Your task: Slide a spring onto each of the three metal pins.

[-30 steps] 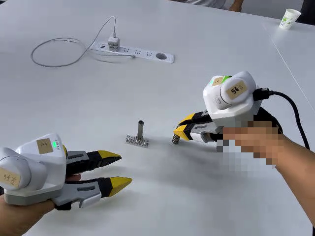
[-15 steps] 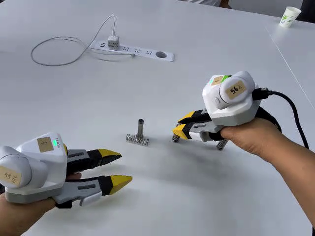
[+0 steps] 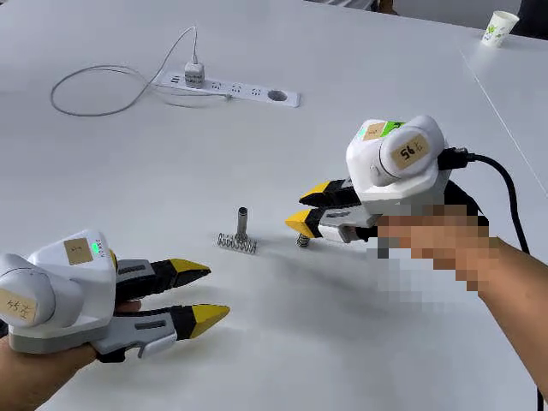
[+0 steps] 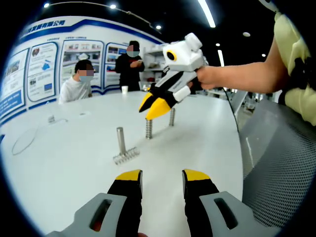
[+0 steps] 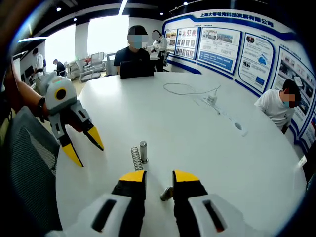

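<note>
Work stood at the last of the three pins, by my reading. The bare pin [image 3: 242, 220] stood upright on the worktop [image 3: 385, 103] with nothing on it. The loose spring [image 3: 237, 245] lay on its side at the pin's foot, on the side nearer the person, touching it or just beside it. To the bare pin's right in the head view, a second pin [image 3: 302, 241] carried a coil. In the left gripper view a third pin [image 4: 172, 117] beyond that one looked coiled too, though it was too small to be sure. So two springs seemed done and one was left.

The right gripper [image 3: 301, 207] hovered right of the bare pin, over the second pin, with its jaws apart and nothing in them. In its own view that pin showed low between the jaws, unclamped. The left gripper [image 3: 207, 294] sat well apart from the bare pin, toward the person and leftward, jaws wide and empty, aimed roughly at the pin.

The next move called for one gripper to close lightly across the loose spring, lift it and turn it upright. It would then set the bore over the bare pin's top and let the spring drop. With the spring so close to the pin's foot, an approach from the near side seemed safest, since the free-standing pin could tip.
</note>
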Motion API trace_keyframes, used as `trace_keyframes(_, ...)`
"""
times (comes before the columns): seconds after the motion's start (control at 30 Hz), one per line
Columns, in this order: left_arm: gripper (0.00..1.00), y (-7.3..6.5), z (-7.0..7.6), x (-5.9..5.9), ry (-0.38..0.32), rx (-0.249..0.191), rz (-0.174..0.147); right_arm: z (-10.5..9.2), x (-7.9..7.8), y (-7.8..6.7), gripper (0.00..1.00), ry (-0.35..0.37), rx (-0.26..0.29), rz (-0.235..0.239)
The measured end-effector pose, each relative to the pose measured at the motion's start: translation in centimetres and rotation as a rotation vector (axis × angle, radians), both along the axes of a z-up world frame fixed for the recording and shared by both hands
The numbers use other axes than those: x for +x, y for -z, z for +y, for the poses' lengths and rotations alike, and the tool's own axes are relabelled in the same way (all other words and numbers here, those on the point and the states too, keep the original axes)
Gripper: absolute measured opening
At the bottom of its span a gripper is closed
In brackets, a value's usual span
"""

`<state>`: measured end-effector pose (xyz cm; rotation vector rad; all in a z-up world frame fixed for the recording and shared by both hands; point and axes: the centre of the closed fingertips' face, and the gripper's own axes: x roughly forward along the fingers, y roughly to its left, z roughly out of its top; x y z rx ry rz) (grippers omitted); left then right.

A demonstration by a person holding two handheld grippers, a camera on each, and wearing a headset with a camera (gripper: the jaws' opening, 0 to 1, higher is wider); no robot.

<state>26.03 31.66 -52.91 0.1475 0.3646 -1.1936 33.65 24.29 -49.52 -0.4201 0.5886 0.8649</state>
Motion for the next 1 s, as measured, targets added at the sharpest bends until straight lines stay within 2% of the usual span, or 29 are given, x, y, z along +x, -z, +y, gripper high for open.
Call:
trace_keyframes(0.07, 0.33, 0.0, 0.0, 0.0, 0.0, 0.001, 0.001, 0.8, -0.3, 0.1, 0.22, -0.017, 0.008, 0.0)
trace_keyframes(0.27, 0.33, 0.0, 0.1, 0.0, -0.003, 0.002, 0.001, 2.5, -0.9, 1.7, 0.22, -0.061, -0.008, 0.026)
trace_keyframes(0.53, 0.33, 0.0, 0.2, 0.0, -0.006, 0.002, 0.001, 3.8, -0.8, 3.5, 0.21, -0.089, -0.027, 0.053)
trace_keyframes(0.83, 0.33, 0.3, 0.2, -0.2, -0.003, 0.01, 0.006, 4.4, -0.1, 5.0, 0.2, -0.096, -0.058, 0.059)
trace_keyframes(1.0, 0.33, 0.3, 0.2, -0.2, -0.003, 0.011, 0.007, 4.5, 0.1, 5.7, 0.19, -0.103, -0.072, 0.077)
